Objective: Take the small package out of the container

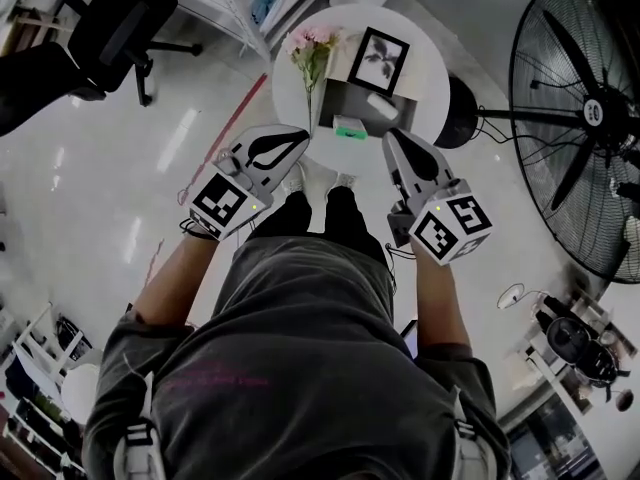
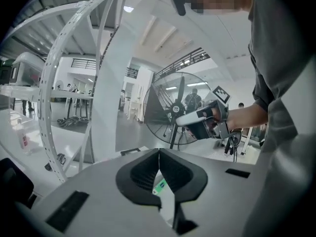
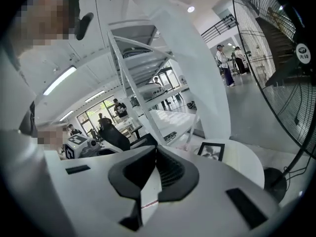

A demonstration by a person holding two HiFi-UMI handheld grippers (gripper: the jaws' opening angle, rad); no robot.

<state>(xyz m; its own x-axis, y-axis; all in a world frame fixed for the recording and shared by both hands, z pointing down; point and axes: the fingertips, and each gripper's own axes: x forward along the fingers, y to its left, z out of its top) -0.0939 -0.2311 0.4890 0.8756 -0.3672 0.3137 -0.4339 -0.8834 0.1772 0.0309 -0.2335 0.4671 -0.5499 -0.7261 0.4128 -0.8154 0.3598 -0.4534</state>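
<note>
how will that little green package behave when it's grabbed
The small package looks tiny beside the container, so probably light. Its boxy outline suggests it won't roll, though it may slide if nudged. Stiffness can't be judged from this far.

Head view looks steeply down; both gripper views look outward, sharing the fan [image 1: 593, 108].

Fan hub badge [image 3: 302, 54]: print too small to read.
Shirt print [image 1: 215, 378]: faint pink lettering, illegible.
Left gripper [image 1: 303, 134] cube: coded square marker, no characters.
Right gripper [image 1: 390, 138] cube: same.
</note>
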